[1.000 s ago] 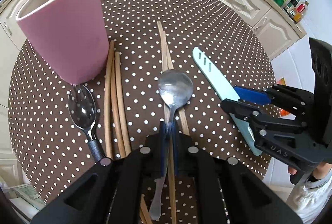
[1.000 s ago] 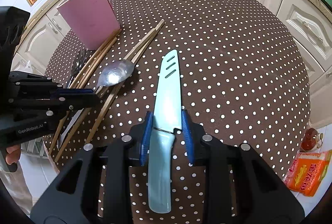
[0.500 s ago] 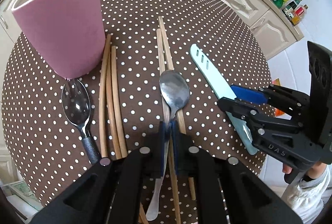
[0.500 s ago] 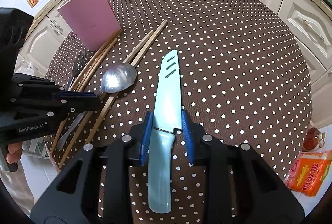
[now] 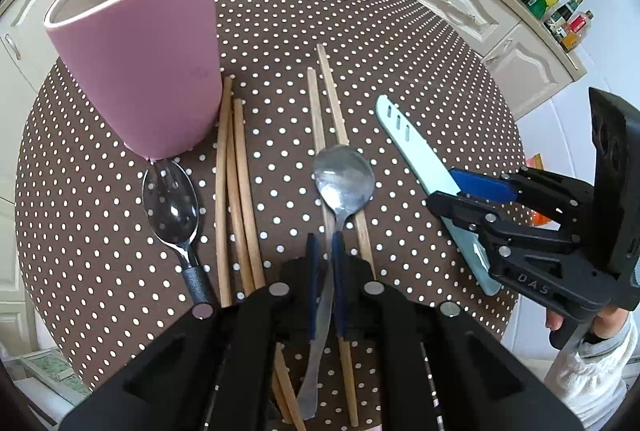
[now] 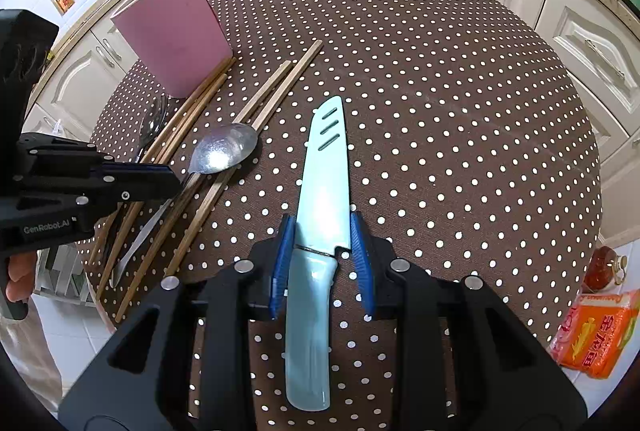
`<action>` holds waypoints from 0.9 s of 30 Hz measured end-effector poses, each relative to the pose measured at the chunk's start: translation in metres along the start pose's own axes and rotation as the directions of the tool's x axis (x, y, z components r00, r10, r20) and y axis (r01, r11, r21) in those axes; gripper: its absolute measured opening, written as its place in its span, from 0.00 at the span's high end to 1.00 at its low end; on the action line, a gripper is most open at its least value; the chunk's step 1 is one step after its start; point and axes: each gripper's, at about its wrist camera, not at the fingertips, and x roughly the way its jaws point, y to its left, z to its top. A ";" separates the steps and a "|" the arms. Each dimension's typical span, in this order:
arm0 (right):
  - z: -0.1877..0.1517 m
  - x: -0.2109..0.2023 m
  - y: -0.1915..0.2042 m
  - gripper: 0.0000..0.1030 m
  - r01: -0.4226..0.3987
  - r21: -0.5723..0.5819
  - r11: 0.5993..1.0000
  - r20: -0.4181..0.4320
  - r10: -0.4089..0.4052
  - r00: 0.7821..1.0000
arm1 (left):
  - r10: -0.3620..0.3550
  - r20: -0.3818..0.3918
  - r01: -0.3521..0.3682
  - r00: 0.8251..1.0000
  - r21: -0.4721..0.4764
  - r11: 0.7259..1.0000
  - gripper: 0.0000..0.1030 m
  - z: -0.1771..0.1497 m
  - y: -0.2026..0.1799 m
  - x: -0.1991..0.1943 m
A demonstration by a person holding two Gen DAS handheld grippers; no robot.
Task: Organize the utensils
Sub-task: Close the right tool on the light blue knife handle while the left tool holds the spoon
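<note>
Left wrist view: our left gripper [image 5: 324,243] pinches the spoon [image 5: 343,179] handle above the chopsticks [image 5: 320,119], near the pink cup [image 5: 140,51]. Our right gripper [image 6: 322,231] clamps the knife [image 6: 324,183] on the table [image 6: 460,111].
</note>
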 end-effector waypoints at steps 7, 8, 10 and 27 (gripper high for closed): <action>0.000 0.000 0.000 0.72 0.001 -0.001 1.000 0.000 -0.001 1.000 | 0.048 0.000 -0.048 0.999 0.041 0.998 0.93 -0.003 -0.010 -0.001; 0.000 0.000 0.000 0.72 0.000 0.000 1.000 0.001 0.000 1.000 | 0.045 0.002 -0.045 0.999 0.040 0.998 0.93 -0.004 -0.012 -0.002; 0.000 0.000 0.000 0.72 0.000 0.000 1.000 0.000 0.000 1.000 | 0.057 0.002 -0.057 0.998 0.036 0.998 0.93 -0.005 -0.013 -0.003; 0.000 0.000 -0.001 0.72 -0.004 0.001 1.000 0.001 0.004 1.000 | 0.102 0.004 -0.102 0.995 0.089 0.991 0.93 -0.009 -0.023 -0.005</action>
